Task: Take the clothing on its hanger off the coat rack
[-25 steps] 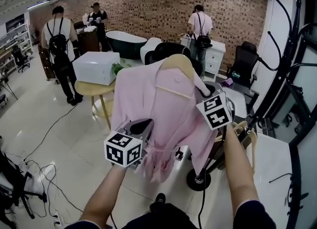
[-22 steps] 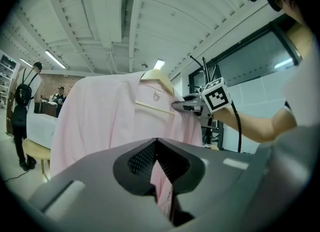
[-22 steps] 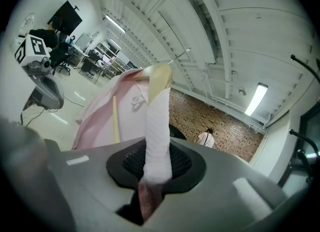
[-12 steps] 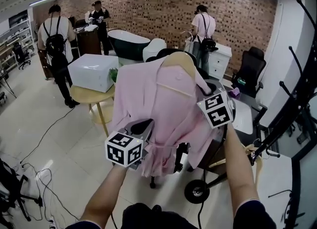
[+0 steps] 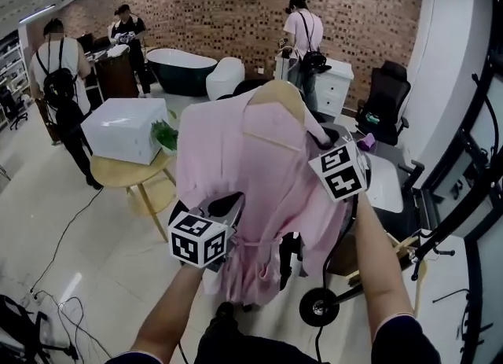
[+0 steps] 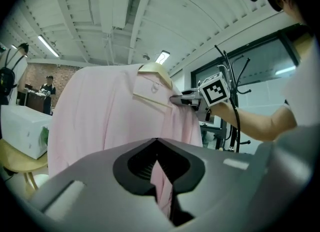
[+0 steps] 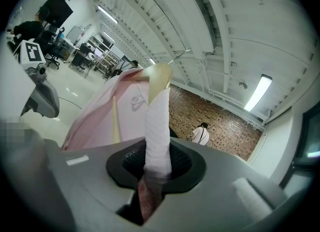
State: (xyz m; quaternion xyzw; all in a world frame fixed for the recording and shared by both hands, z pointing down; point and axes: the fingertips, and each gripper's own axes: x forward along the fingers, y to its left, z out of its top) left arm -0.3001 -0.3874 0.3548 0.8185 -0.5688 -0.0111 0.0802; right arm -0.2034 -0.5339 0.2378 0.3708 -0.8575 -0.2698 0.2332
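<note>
Step in hand, as I read it: lift-off is done and this is the carry-away. The pink garment (image 5: 251, 166) on its wooden hanger (image 5: 277, 97) hangs in mid-air in front of you, clear of the black coat rack (image 5: 464, 217), which stands well off to your right.

- Right tool (image 5: 318, 141): jaws nearly together, clamped on the cloth-covered shoulder end of the hanger. In the right gripper view the wrapped arm runs straight up out of the pads.
- Left tool (image 5: 226, 205): jaws closed on a fold of the garment's lower front, with pink cloth pinched between the pads in the left gripper view.

Next move, in my judgement:
- Keep the right grip firm, since it carries the hanger.
- Keep the left hand level with the hem so the cloth doesn't drag off the hanger's shoulders.
- Pick a place to put it down; none is marked here.

Around you:
- Round desk (image 5: 118, 174) with a white box (image 5: 126, 128), to the left.
- A wheeled base (image 5: 318, 306) low by your right leg; mind the hem there.
- Cables (image 5: 35, 331) on the floor at your left.
- Three people working near the brick wall, well apart from you
</note>
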